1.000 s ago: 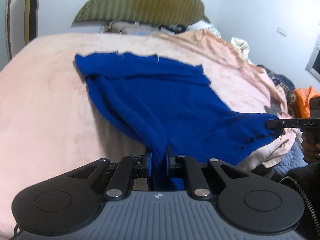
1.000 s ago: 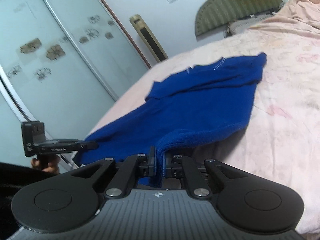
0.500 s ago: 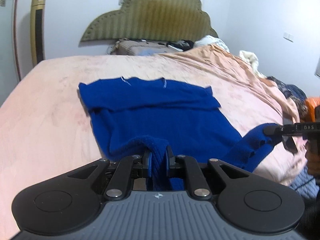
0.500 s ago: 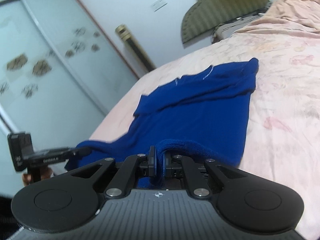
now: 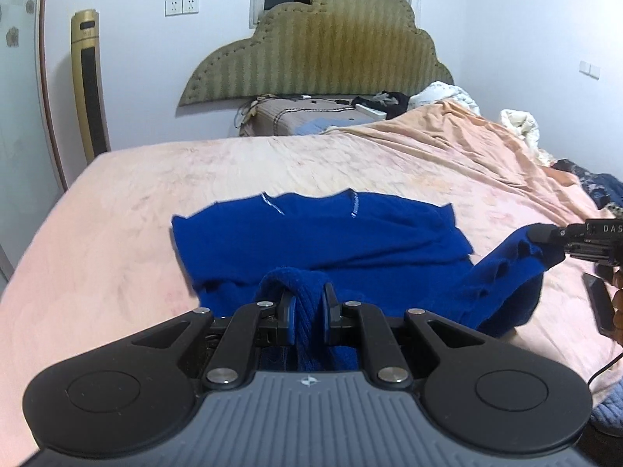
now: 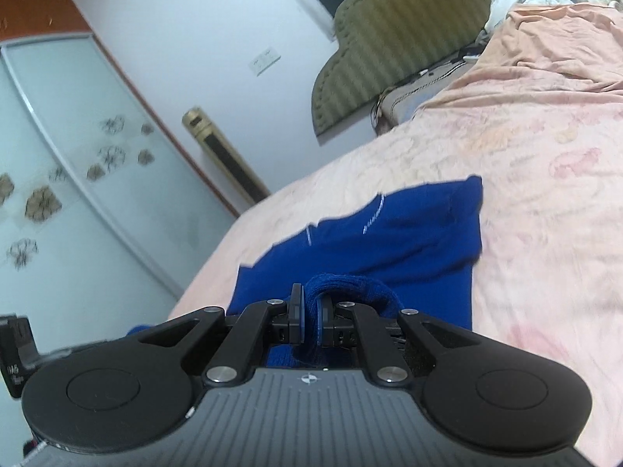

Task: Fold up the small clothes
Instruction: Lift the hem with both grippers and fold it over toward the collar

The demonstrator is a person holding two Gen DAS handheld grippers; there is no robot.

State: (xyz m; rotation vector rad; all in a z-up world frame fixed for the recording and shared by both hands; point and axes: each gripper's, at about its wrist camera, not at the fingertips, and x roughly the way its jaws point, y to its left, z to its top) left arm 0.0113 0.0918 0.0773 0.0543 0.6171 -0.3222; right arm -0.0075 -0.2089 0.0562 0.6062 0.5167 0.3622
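Blue garment (image 5: 331, 241) is lying partly on the pink bed (image 5: 117, 241), with its near edge lifted off the cover at two points. We are gripping that edge with the left claw (image 5: 307, 307): the two pads are clenched on a ribbed fold of the blue knit, which is bunching up into a small loop just above the fingers. We are doing the same with the right claw (image 6: 309, 315), its pads pinched tight on another rolled bit of the ribbed hem. In the left wrist view the right claw (image 5: 545, 233) is showing at the right edge, holding a corner of the fabric that is hanging in a sagging drape above the bedcover. In the right wrist view the left claw's body is peeking in at the lower left, its tips hidden behind our own gripper.

Beyond the claws, the rest of the garment is spreading flat toward the far side, with two short pale stitch marks along its far edge. We are noting motion blur on that edge. Further out, an olive padded headboard (image 5: 315, 46) is standing against the white wall, a tall gold tower unit (image 5: 89, 85) is standing left of it, and crumpled bedding (image 5: 518, 124) is piling at the right side of the bed.
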